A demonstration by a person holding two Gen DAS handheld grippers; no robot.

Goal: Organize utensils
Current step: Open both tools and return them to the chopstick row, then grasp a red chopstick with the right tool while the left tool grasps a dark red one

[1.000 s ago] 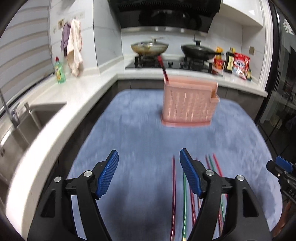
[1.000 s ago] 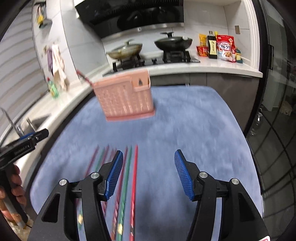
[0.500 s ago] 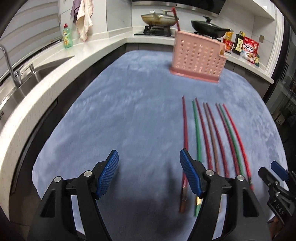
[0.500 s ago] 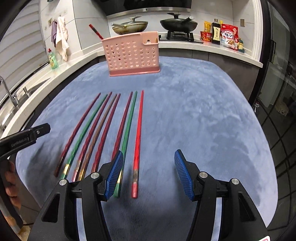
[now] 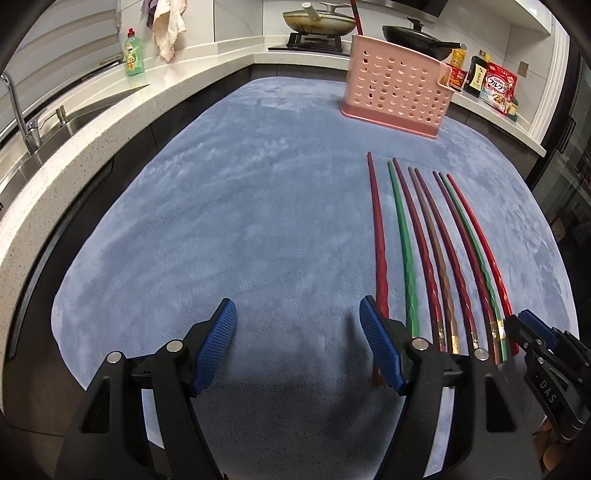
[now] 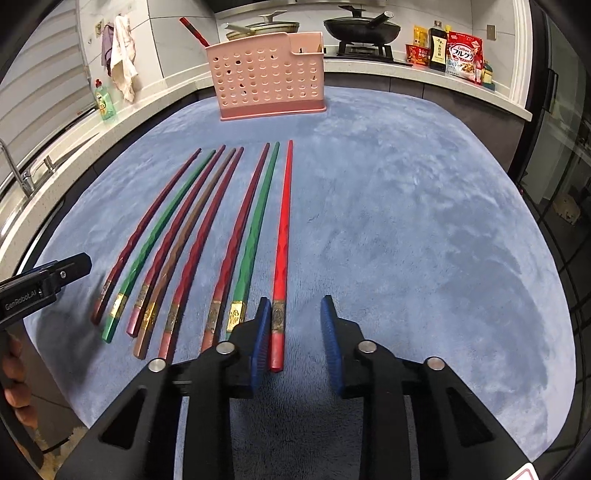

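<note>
Several red, green, maroon and brown chopsticks (image 6: 192, 236) lie side by side on a blue mat (image 6: 406, 229); they also show in the left wrist view (image 5: 432, 251). A pink perforated utensil holder (image 6: 269, 75) stands at the mat's far end with one red chopstick (image 6: 194, 31) in it; it also shows in the left wrist view (image 5: 397, 86). My right gripper (image 6: 293, 332) is open, its jaws either side of the thick end of the bright red chopstick (image 6: 282, 236). My left gripper (image 5: 297, 343) is open and empty, left of the row.
A white counter (image 5: 92, 122) with a sink (image 5: 48, 122) and a green soap bottle (image 5: 132, 53) runs along the left. A stove with pans (image 6: 360, 26) and food packets (image 6: 461, 55) stand behind the holder. The mat's right half is bare.
Both grippers have pulled back and tilted down, so the chopsticks' near ends came into view. The right gripper has shifted right and lowered over the bright red chopstick.
</note>
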